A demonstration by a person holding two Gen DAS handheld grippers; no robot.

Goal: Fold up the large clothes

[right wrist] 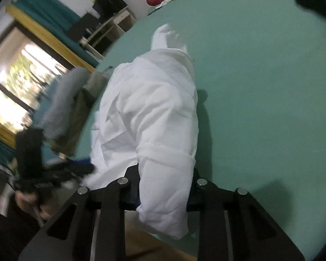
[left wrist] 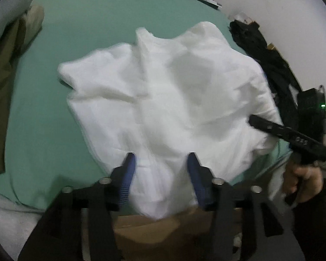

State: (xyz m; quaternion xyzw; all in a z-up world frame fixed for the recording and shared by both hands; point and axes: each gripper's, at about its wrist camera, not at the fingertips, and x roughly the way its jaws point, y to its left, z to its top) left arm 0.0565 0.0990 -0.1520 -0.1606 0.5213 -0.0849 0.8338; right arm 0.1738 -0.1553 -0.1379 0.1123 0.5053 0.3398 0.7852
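A bed (right wrist: 260, 76) under a green sheet fills the room. A white wall (left wrist: 271, 10) rises behind it. Daylight pours through a window (right wrist: 13, 87) with a yellow frame and teal curtains (right wrist: 47, 6), beside an open shelf unit (right wrist: 110, 26). Brown floor (left wrist: 145, 228) shows below.
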